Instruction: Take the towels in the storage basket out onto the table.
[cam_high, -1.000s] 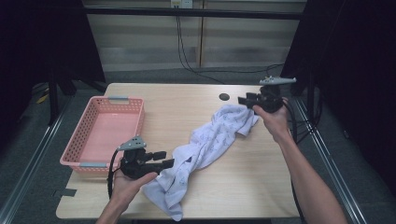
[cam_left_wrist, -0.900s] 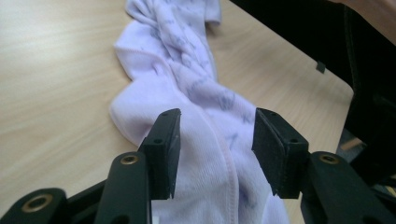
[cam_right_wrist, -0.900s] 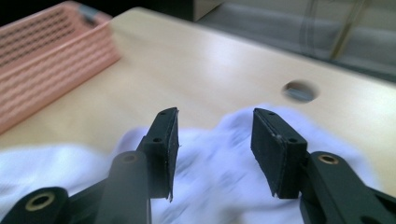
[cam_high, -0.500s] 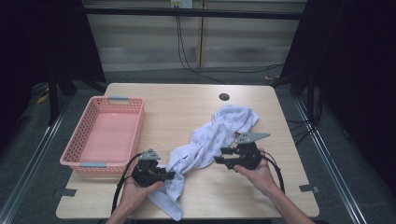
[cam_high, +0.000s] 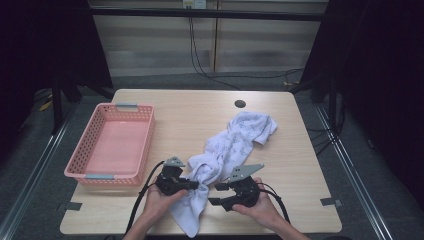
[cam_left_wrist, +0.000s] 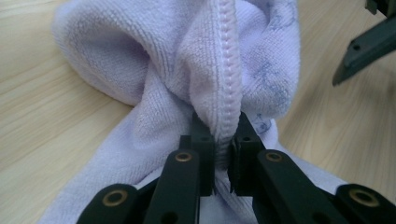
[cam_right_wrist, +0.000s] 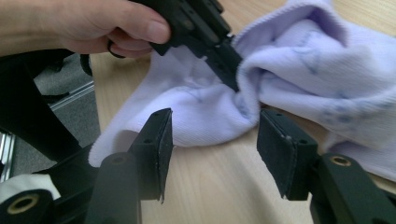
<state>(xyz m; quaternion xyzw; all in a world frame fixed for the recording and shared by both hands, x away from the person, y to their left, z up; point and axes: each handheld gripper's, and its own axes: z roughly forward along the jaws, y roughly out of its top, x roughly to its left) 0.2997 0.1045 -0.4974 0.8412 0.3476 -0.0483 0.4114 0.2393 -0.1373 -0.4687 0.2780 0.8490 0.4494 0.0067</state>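
Pinching the towel (cam_left_wrist: 187, 70) along its stitched hem, I am keeping the left tool (cam_high: 189, 185) clamped on the fabric at the lower middle of the high view; its jaws have just been closing, and in the left gripper view the hem is squeezed between the two black pads. I am bringing the right tool (cam_high: 216, 194) in just beside it, jaws apart and nothing between them; they have just been opening a little wider. In the right gripper view the nearest fold of cloth is lying just ahead of the open jaws, so the right tool is the one that still has to take a hold.

The towel is running long-ways from the lower middle of the frame, near the front edge of the bench (cam_high: 300, 150), up toward the upper right, with its bunched far end well apart from both tools. The pink basket (cam_high: 80, 172) is sitting at the left of the frame, nearer my left hand (cam_high: 155, 202).

I am reading no brand, label or writing anywhere; the towel carries only a faint bluish print.
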